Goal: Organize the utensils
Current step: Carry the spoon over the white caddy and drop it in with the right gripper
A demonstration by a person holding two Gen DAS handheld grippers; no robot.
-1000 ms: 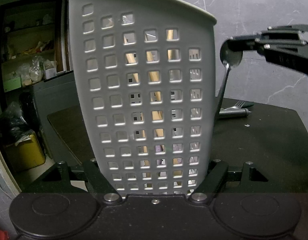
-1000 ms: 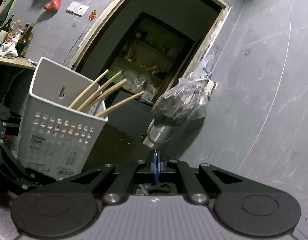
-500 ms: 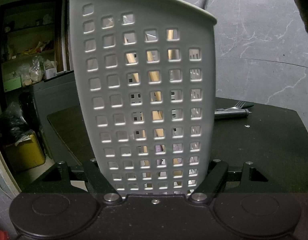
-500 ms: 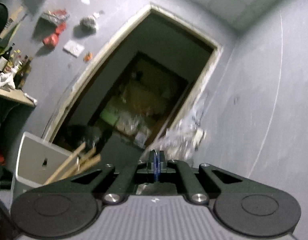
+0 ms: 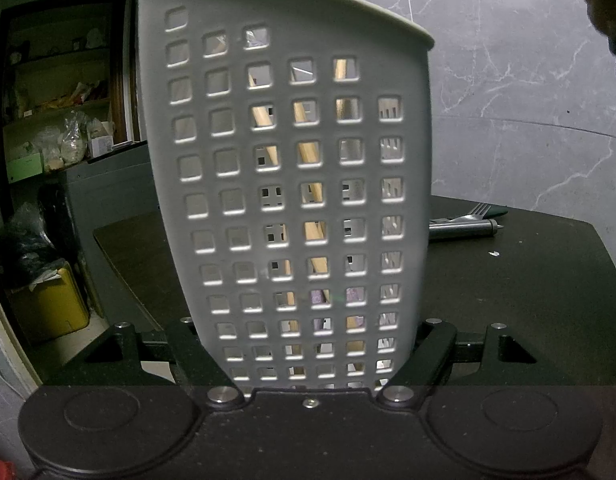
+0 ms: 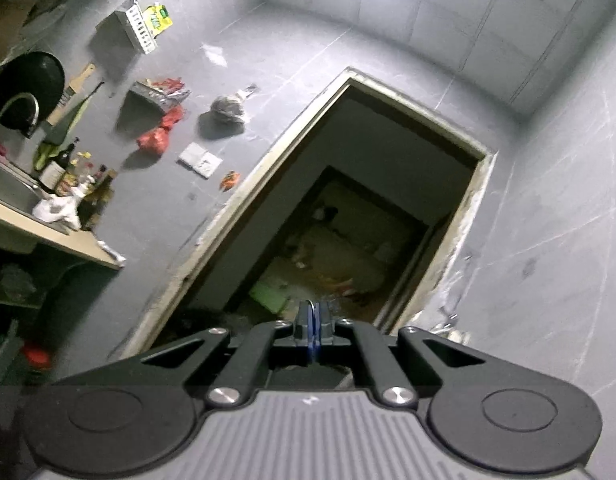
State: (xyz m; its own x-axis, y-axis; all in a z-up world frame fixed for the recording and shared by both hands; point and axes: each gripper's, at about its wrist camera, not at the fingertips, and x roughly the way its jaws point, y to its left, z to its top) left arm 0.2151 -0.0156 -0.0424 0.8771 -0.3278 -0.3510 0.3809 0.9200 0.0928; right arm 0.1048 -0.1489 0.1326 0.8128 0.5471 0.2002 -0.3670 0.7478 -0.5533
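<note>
Left wrist view: left tool (image 5: 308, 360) gripping white holder (image 5: 291, 184), keeping it upright on table (image 5: 508, 300). Right tool (image 6: 312, 334) pinching shut; held thing unclear. Fork (image 5: 474, 213) lying behind holder. Advice: keep holder steady, drop utensil handle-first.

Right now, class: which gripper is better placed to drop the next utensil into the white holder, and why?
Right. The left gripper is clamped on the white holder, steadying it; the right gripper is shut and raised, clear of the table.

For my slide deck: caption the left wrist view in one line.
Left gripper clamps a white perforated utensil caddy holding wooden chopsticks; a fork lies on the black table.
</note>
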